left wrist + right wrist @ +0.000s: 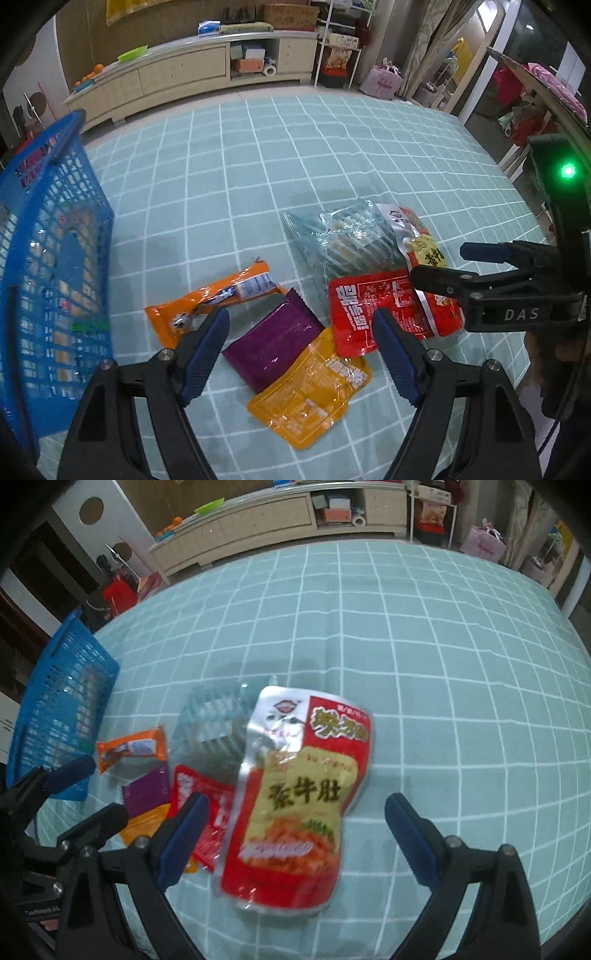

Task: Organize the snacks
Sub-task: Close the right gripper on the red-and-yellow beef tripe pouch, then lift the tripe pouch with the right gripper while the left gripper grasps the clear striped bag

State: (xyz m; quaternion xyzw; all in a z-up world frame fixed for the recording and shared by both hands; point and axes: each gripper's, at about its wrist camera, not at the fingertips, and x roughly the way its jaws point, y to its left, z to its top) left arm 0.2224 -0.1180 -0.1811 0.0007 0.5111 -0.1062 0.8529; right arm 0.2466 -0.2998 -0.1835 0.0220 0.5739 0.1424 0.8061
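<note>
Both grippers, left gripper [299, 350] and right gripper [295, 834], gape wide and hold nothing. Purple packet [273, 338] lies at six o'clock among snacks, basket [55, 258] at nine. Judged light, slippery, crushable; grip the crimped edge.

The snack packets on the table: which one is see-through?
The clear striped packet at the back of the pile. The others are solid orange, purple, yellow or red.

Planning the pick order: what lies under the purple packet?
The purple packet overlaps the yellow packet, covering its upper left corner; the checked cloth lies beneath. Anything else underneath is hidden.
</note>
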